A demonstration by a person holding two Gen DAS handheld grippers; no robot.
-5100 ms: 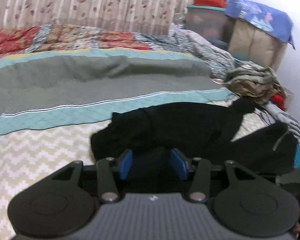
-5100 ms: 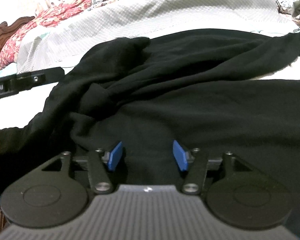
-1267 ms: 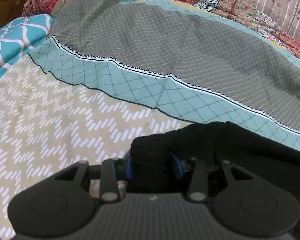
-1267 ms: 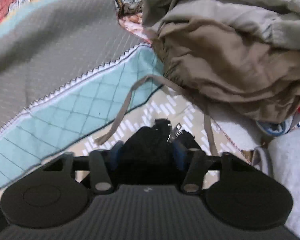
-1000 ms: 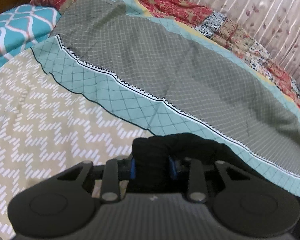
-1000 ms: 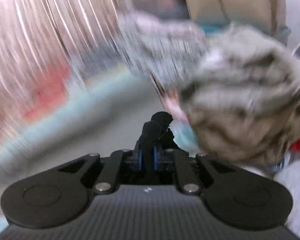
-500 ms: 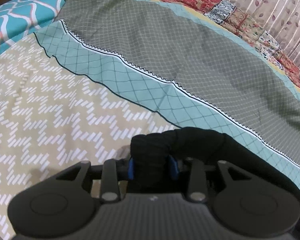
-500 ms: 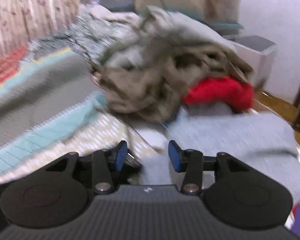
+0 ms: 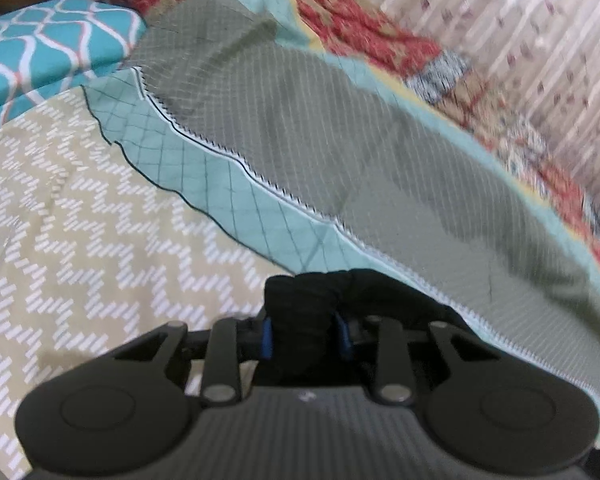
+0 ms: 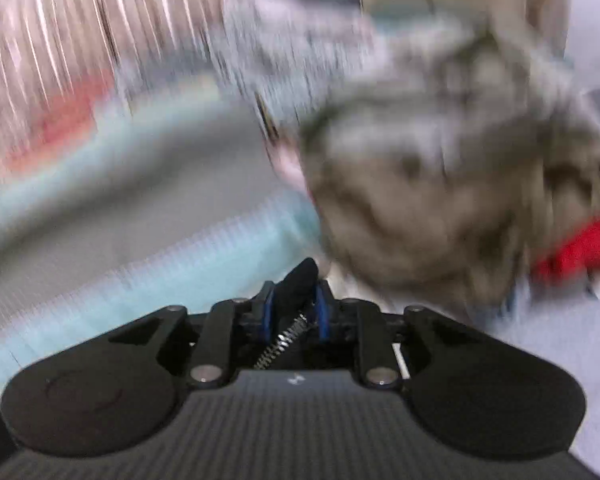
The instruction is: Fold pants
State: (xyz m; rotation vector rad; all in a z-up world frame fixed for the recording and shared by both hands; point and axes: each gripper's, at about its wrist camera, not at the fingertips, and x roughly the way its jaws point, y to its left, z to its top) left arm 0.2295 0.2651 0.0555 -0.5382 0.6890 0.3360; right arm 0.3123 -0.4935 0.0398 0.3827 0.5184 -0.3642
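Where black pants [image 9: 300, 300] bunch, left tongs [image 9: 305, 338] clamp them; right tongs [image 10: 293, 312] closing on edge (blurred).

Dim indoor light, right wrist view heavily motion-blurred, left view mildly soft, fisheye-curved edges

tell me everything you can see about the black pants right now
The black pants look like soft, matte fabric, bunched rather than flat. In the left wrist view a thick wad sits clamped between the blue pads of the left hand-held gripper, with more cloth trailing right over the patterned bedspread. In the blurred right wrist view a narrower fold, with what looks like a metal zipper strip, sits between the pads of the right hand-held gripper, whose jaws have just been closing. The rest of the garment is out of view.
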